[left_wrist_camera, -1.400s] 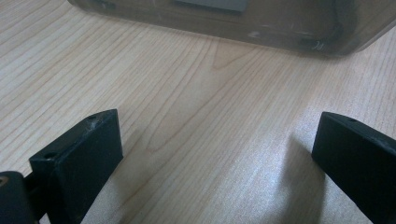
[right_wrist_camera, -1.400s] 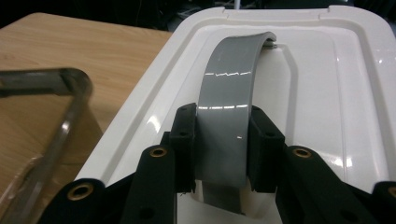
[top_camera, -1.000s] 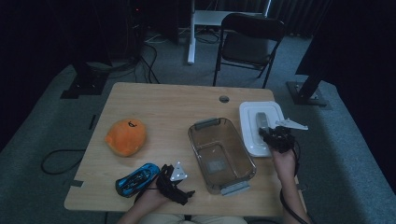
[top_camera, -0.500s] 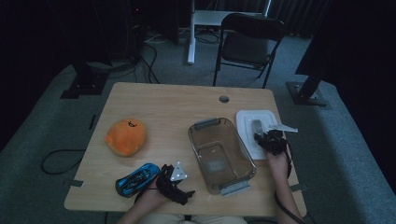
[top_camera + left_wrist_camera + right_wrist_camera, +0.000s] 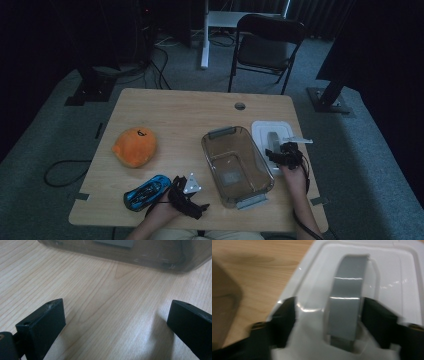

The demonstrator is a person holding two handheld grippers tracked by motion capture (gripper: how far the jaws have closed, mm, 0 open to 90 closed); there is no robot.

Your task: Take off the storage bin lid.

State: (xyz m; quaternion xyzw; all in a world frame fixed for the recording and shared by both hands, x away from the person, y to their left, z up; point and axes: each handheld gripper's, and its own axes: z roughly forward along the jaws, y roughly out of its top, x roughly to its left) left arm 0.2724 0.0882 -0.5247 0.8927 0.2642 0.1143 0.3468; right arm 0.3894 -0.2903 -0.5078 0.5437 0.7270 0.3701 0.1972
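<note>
The high view is dim, its surroundings near black from nine to three o'clock. The right gripper view is blurred, with glare on the white plastic lid (image 5: 387, 290).

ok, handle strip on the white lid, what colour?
Grey handle strip; clearest in the right gripper view.

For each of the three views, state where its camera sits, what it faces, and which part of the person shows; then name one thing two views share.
High view: above the table's near side, facing forward-down; forearms, left gripper, right gripper.
Left gripper view: facing bare table and clear container; open fingers.
Right gripper view: over white lid; fingers flank its grey handle.
Shared: the lid appears in the high and right gripper views.
</note>
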